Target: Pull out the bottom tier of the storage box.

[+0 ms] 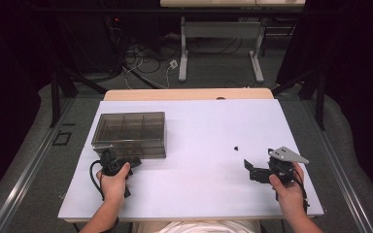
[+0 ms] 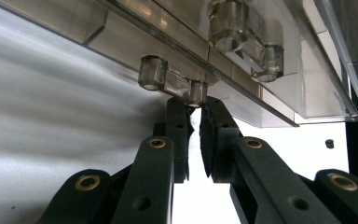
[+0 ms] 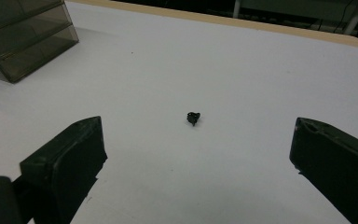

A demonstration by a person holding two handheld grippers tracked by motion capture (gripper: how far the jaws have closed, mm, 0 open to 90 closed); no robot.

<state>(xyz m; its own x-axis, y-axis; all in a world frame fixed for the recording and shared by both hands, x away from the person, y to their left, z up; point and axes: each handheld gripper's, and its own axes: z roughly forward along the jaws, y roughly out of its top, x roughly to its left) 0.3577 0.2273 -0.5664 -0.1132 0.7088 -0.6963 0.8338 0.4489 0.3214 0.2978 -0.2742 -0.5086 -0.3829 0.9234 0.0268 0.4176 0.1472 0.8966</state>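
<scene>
A white-topped counter (image 1: 199,145) with a pale wooden far edge stands on grey carpet, black curtains at both sides, cables and a second desk's legs behind; at its left sits a smoky clear plastic compartment box (image 1: 130,133); the left tool (image 2: 195,109) has its jaws drawn narrow at the box's small clear latch (image 2: 170,84), seemingly pinching it; a small black part (image 3: 193,118) lies alone right of centre; the right tool (image 3: 198,154) gapes wide just short of it.
</scene>
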